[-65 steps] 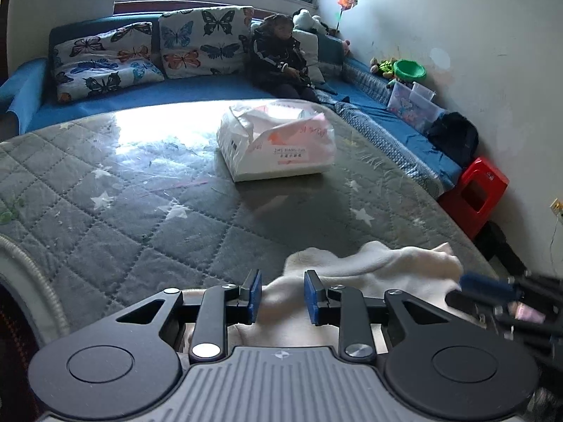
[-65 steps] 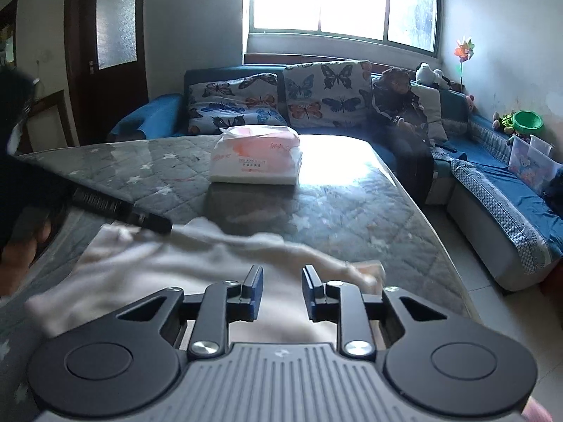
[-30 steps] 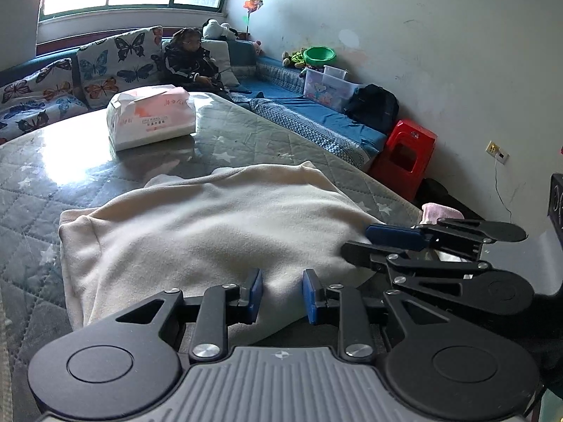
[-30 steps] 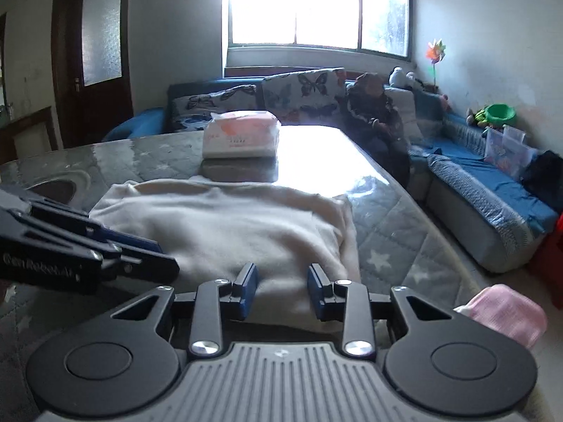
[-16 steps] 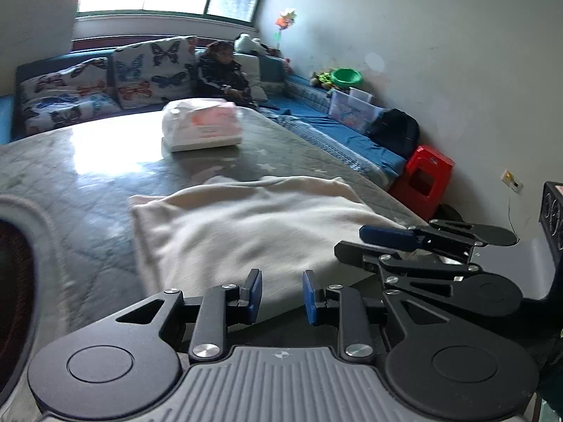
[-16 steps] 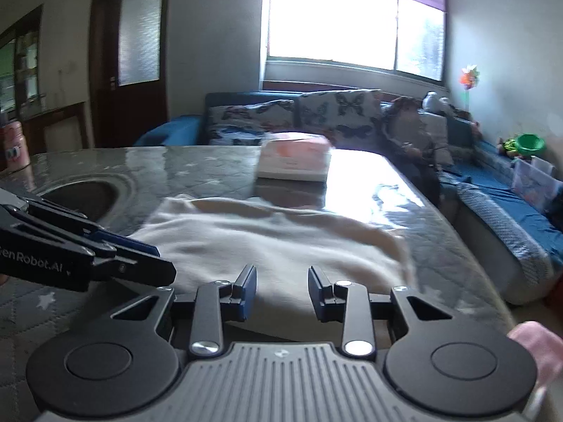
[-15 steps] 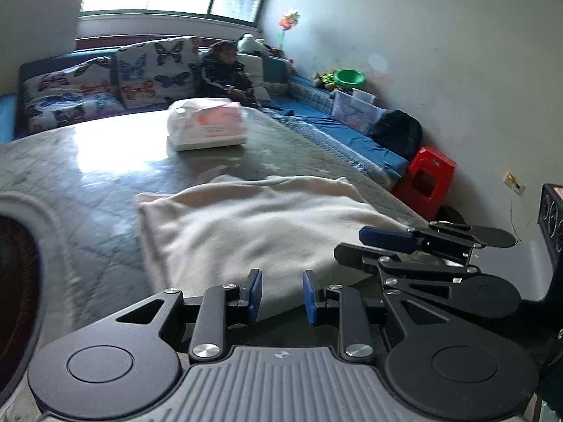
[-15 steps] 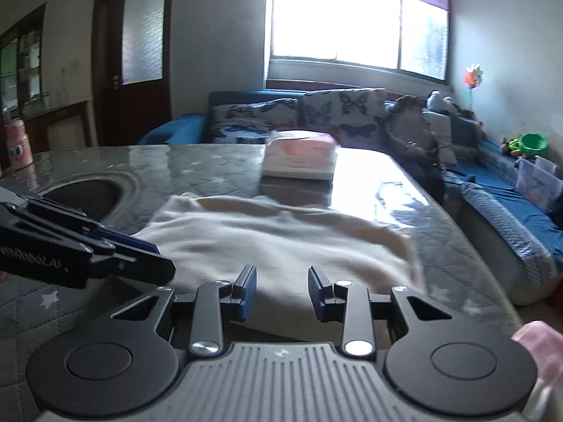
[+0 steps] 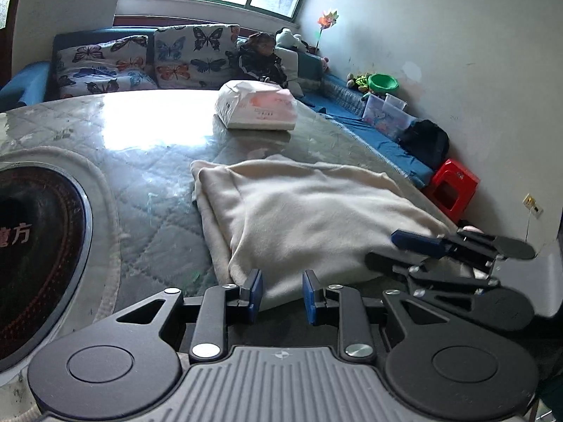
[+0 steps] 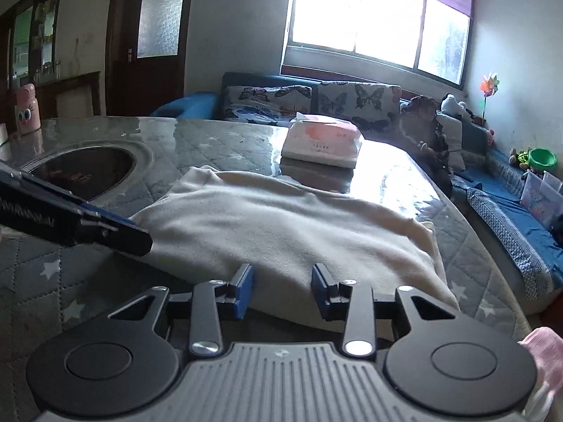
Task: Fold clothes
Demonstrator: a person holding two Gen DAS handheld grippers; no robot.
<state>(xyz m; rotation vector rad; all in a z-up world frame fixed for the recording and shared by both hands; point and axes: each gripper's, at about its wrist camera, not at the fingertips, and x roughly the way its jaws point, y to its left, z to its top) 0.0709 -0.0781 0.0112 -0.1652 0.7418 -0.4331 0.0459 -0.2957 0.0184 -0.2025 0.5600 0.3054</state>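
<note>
Cream garment (image 9: 309, 211) lies folded on the quilted table cover (image 9: 147, 176), just ahead of both grippers; left gripper (image 9: 281, 292) and right gripper (image 10: 281, 288) gape, holding nothing, near its front edge.

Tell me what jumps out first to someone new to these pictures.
A cream garment lies folded on the grey quilted table, with both open grippers, left and right, poised at its near edge. Beyond it sits a pink-and-white tissue pack, bright window glare on the tabletop beside it. A dark round cooktop is set into the table at the left.
</note>
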